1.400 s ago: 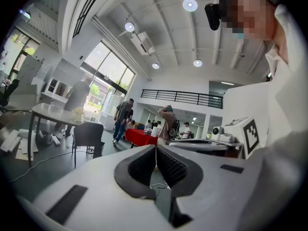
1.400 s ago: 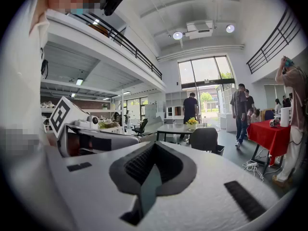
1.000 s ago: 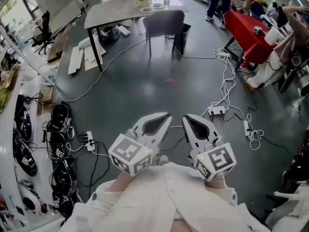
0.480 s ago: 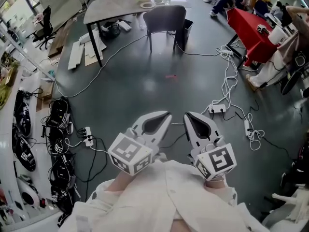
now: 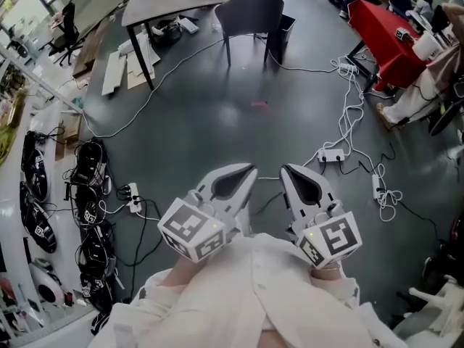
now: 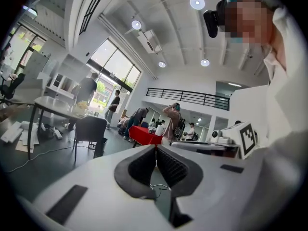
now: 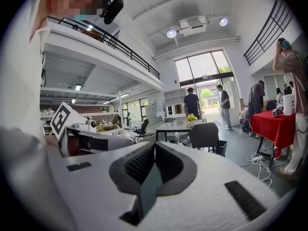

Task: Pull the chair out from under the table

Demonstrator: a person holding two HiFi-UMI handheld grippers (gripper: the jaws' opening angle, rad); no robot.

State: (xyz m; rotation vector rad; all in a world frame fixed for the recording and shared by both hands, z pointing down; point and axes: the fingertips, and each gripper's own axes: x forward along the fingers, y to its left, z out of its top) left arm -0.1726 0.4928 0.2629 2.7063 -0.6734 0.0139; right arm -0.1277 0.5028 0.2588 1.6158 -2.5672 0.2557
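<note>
The chair stands far across the room with its back toward the person, its seat pushed in at the grey table. It looks light and stiff to me, a dark moulded shell on thin legs, so it should slide readily. The top edge of the backrest seems the natural hold. The 2 tools, left gripper and right gripper, hang side by side near the person's chest, jaws pressed together on nothing, well apart from the chair. The floor is smooth grey. White cables snake across it, to the right of the chair.
</note>
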